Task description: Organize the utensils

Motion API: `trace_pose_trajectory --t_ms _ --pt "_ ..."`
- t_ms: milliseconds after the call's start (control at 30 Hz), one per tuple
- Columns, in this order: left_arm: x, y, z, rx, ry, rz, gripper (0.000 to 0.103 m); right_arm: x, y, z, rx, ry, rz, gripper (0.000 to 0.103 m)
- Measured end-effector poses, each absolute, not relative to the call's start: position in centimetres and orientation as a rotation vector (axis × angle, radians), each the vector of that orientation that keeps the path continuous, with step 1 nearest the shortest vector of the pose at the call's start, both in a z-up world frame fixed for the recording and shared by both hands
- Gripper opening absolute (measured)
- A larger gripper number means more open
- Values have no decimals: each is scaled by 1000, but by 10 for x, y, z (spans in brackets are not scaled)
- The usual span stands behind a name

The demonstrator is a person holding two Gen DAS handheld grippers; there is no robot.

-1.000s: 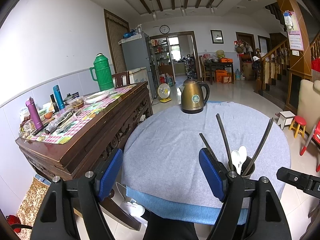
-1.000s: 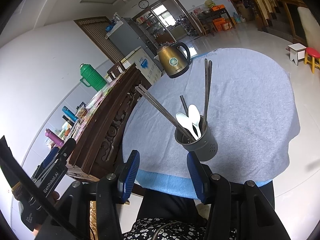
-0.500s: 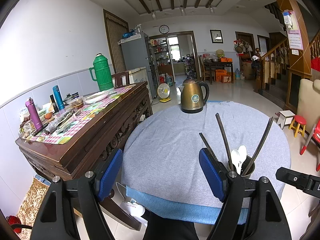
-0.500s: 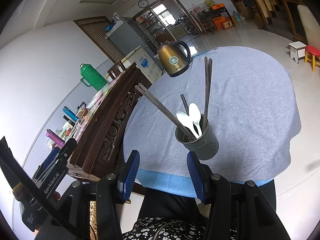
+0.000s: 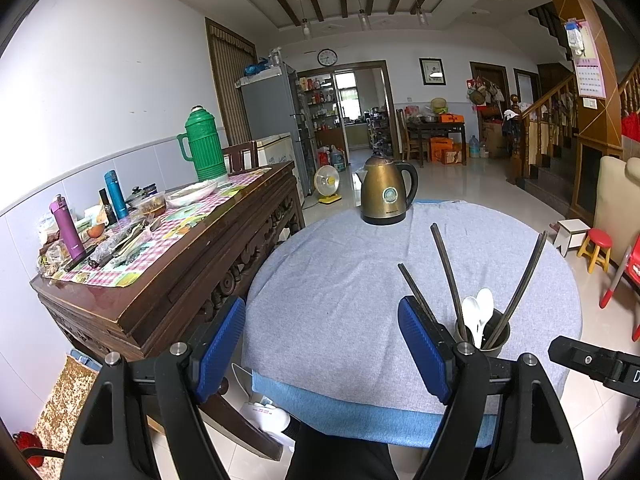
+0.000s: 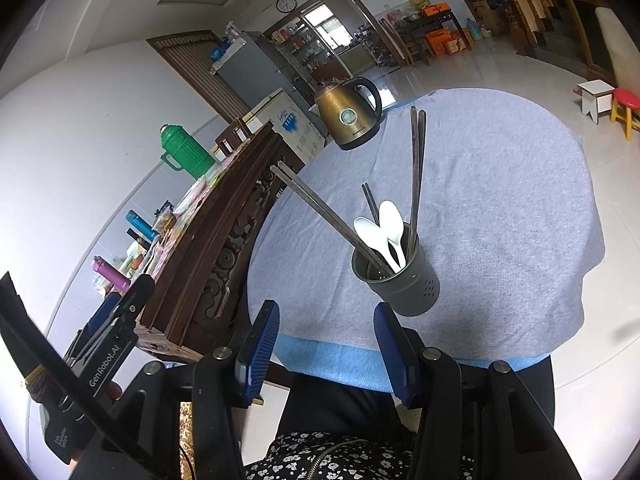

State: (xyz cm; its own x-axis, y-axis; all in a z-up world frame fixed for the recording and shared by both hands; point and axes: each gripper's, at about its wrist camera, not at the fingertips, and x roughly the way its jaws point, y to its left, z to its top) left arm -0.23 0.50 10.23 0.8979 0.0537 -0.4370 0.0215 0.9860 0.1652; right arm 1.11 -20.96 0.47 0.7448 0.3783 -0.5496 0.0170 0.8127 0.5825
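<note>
Tongs: L (image 5: 322, 354) & R (image 6: 326, 350) both apart, empty; chopsticks (image 6: 416, 168), spoons (image 6: 390, 228) prob. in holder (image 6: 404, 288).

Bare grey tablecloth (image 6: 500, 184) all around utensil holder (image 6: 404, 288); kettle (image 6: 352, 116) at far edge.

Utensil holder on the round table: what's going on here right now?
The grey utensil holder stands near the front edge of the round table, holding the chopsticks and two white spoons. A person holds both grippers short of the table; the left gripper and right gripper are open and empty. A brass-coloured kettle sits at the far side. Nothing is being handled.
</note>
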Motion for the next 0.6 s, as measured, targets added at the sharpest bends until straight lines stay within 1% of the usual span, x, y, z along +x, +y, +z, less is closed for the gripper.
trace_pose_trajectory --t_ms 300,600 --pt "-2 5 102 168 459 16 79 13 -208 2 598 723 214 52" --pt "4 8 83 154 494 9 79 20 -204 -7 580 751 212 52"
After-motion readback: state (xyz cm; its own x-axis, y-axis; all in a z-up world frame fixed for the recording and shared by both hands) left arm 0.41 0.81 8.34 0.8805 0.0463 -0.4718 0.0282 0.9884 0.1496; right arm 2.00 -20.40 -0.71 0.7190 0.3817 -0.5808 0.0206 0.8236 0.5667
